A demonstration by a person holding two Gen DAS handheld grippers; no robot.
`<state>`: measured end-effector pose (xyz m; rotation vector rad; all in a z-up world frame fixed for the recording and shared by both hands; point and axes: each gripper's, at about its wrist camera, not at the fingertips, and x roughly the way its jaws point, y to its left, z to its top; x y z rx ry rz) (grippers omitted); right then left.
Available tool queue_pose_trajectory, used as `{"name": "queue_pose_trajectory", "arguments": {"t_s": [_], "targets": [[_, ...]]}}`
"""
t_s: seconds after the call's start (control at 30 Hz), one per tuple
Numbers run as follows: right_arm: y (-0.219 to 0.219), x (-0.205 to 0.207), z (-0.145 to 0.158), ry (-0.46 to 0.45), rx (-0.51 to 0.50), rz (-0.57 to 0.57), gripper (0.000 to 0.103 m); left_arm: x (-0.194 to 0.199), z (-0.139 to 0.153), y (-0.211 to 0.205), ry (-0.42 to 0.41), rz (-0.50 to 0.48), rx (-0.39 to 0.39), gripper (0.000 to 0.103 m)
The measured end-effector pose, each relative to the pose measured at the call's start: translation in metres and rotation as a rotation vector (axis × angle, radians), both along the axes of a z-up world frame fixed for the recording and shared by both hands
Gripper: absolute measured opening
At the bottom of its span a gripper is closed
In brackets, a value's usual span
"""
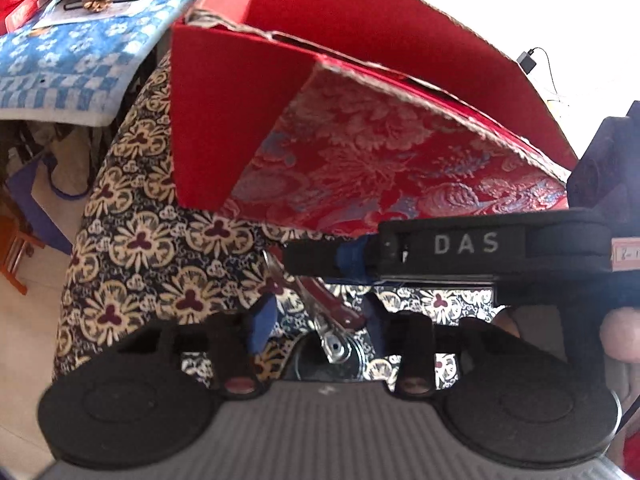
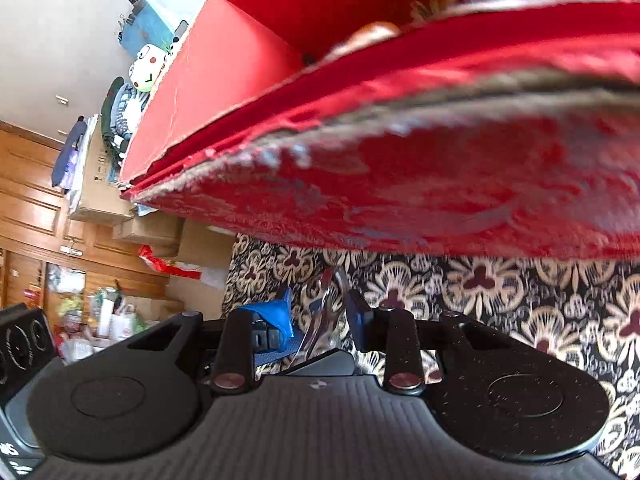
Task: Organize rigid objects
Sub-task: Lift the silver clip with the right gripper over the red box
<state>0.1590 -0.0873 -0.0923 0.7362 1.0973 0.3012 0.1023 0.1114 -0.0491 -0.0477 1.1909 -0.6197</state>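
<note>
While both tools sit low over the dark floral-patterned tablecloth [image 1: 132,240], we're right in front of the big red cardboard box with a brocade-covered flap [image 1: 380,160], its lid up and the flap hanging out toward us. Left gripper [image 1: 320,312] is clamped on a shiny metal tool with a dark red handle [image 1: 332,320], prob. a small plier or opener, can't tell exactly; blue-taped pads pinch it on both sides. Right gripper [image 2: 320,312] has its blue-padded fingers closed in around a shiny curved metal piece [image 2: 324,304]; looks like the same tool taken from the other side, though we can't be sure, and we can't tell if the pads truly bite. So we judge we're mid-carry: item in grasp, just off the cloth, box directly ahead but not yet entered. Next move calls for lifting over the flap edge w/o snagging it, then setting down inside among whatever's already there (blurred, unreadable). Writing: "DAS" in white letters on the black arm of the right tool [image 1: 466,244], seen from the left cam; beside it a small pale handwritten label [image 1: 626,256], not legible.
</note>
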Motion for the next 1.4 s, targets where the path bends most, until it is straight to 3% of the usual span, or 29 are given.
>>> {"name": "queue_pose_trajectory", "arguments": {"t_s": [0.17, 0.23, 0.27, 0.37, 0.5, 0.7, 0.97, 1.4], "targets": [[0.007, 0.005, -0.001, -0.025, -0.078, 0.017, 0.014, 0.012, -0.008, -0.003, 0.008, -0.016, 0.006, 0.042], [0.007, 0.005, -0.001, -0.032, -0.078, 0.028, 0.011, 0.015, -0.011, -0.006, 0.015, -0.019, 0.004, 0.037], [0.008, 0.005, -0.001, -0.036, -0.079, 0.036, 0.009, 0.016, -0.012, -0.006, 0.022, -0.022, 0.003, 0.029], [0.009, 0.005, 0.000, -0.051, -0.090, 0.047, 0.008, 0.018, -0.013, -0.009, 0.018, -0.027, 0.013, 0.025], [0.007, 0.006, 0.001, -0.048, -0.072, 0.044, 0.005, 0.018, -0.011, -0.011, 0.009, -0.034, 0.024, 0.017], [-0.006, -0.003, 0.012, -0.055, -0.030, 0.029, 0.005, 0.006, 0.008, -0.019, -0.031, -0.090, 0.037, 0.016], [-0.044, -0.039, 0.036, -0.097, 0.011, -0.049, 0.005, -0.023, 0.042, -0.057, -0.110, -0.247, 0.022, 0.016], [-0.110, -0.112, 0.082, -0.215, 0.038, -0.316, 0.004, -0.064, 0.098, -0.147, -0.228, -0.533, -0.108, 0.016]]}}
